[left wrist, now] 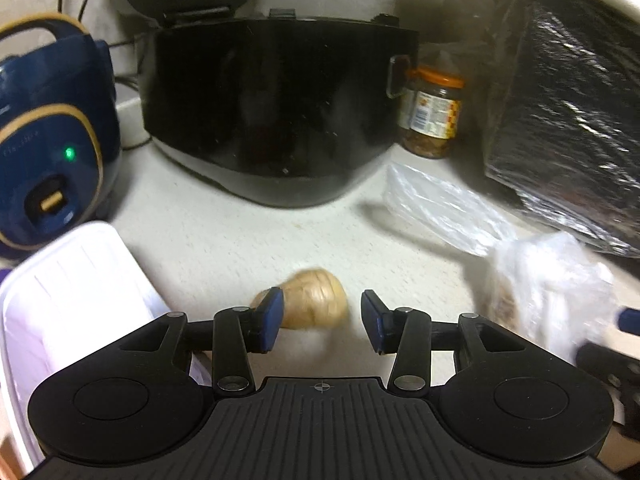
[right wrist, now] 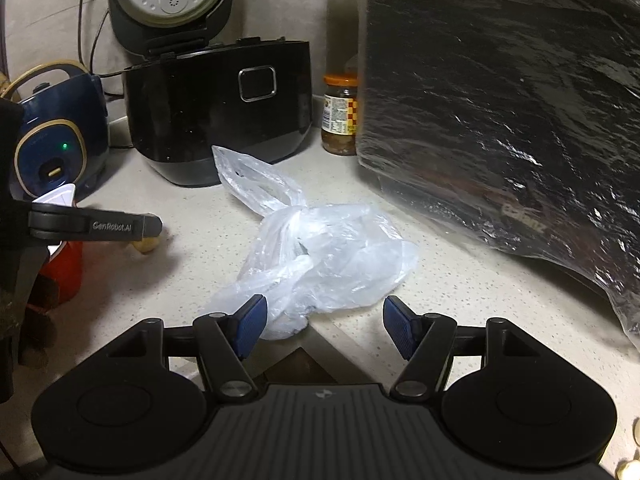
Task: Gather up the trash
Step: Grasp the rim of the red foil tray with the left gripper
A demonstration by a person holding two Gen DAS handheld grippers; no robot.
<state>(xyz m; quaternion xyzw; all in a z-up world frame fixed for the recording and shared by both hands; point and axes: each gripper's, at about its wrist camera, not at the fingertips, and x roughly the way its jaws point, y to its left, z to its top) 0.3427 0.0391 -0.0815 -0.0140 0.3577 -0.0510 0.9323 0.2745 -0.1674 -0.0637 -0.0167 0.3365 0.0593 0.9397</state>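
A tan, papery onion-like scrap (left wrist: 310,298) lies on the pale counter (left wrist: 224,236) just ahead of my left gripper (left wrist: 322,322), which is open, its left pad next to the scrap. A knotted clear plastic bag (right wrist: 320,256) lies on the counter in front of my right gripper (right wrist: 324,326), which is open with the bag's near end between its blue pads. The bag also shows blurred at the right of the left wrist view (left wrist: 548,280). The left gripper shows from the side in the right wrist view (right wrist: 96,226).
A black rice cooker (left wrist: 272,108) with its lid up stands at the back, a blue cooker (left wrist: 44,132) to its left, a jar with an orange lid (left wrist: 434,114) to its right. A foil-wrapped appliance (right wrist: 512,92) fills the right. A white tub (left wrist: 60,300) sits near left.
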